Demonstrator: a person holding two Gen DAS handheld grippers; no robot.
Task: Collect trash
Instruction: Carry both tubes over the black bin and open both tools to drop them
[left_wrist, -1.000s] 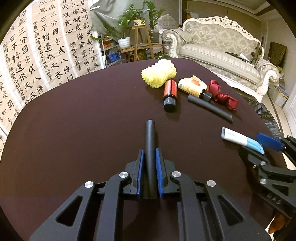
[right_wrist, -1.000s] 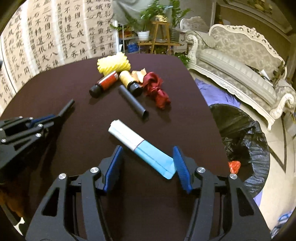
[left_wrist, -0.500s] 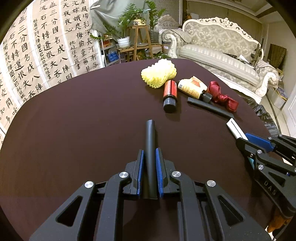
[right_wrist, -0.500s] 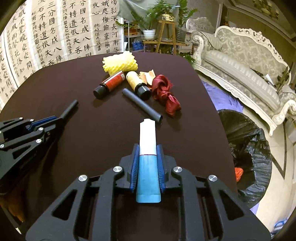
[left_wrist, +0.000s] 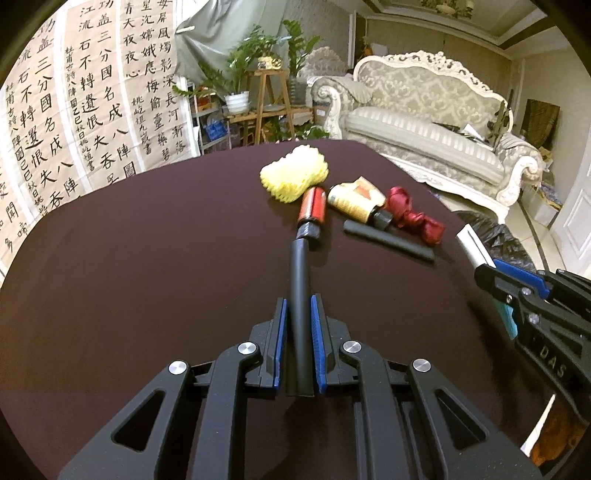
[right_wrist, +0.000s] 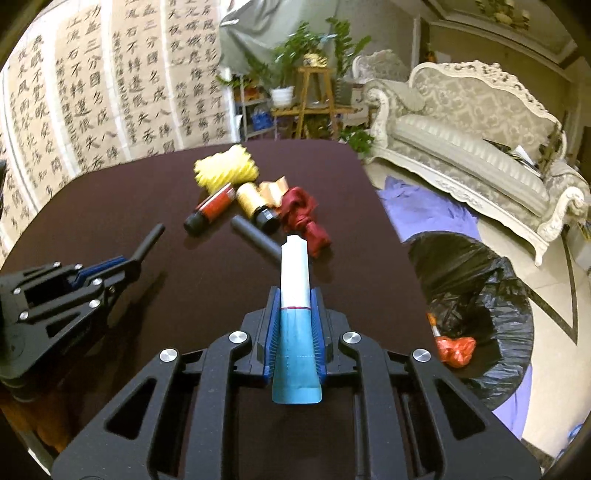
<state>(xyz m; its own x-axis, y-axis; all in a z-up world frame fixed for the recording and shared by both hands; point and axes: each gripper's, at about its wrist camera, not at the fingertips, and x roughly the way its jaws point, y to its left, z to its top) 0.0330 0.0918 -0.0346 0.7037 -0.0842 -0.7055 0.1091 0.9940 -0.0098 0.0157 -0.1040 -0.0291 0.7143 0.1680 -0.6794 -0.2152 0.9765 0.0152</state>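
My left gripper (left_wrist: 298, 306) is shut on a black tube (left_wrist: 298, 273) and holds it above the dark table (left_wrist: 129, 266). My right gripper (right_wrist: 294, 295) is shut on a white and blue tube (right_wrist: 294, 273), lifted above the table. At the table's far side lie a yellow foam net (left_wrist: 293, 178), a red bottle (left_wrist: 312, 212), a yellow bottle (left_wrist: 354, 205), a red cloth (left_wrist: 413, 218) and a second black tube (left_wrist: 388, 240). A bin with a black bag (right_wrist: 476, 306) stands on the floor to the right of the table.
An orange wrapper (right_wrist: 454, 350) lies in the bin. Purple cloth (right_wrist: 424, 210) lies on the floor behind it. A pale sofa (left_wrist: 424, 133) stands at the back right, a plant stand (left_wrist: 269, 107) at the back, calligraphy sheets (left_wrist: 74, 110) on the left.
My right gripper has shut on the white and blue tube and lifted it off the table. Both grippers have risen, each with its tube held.
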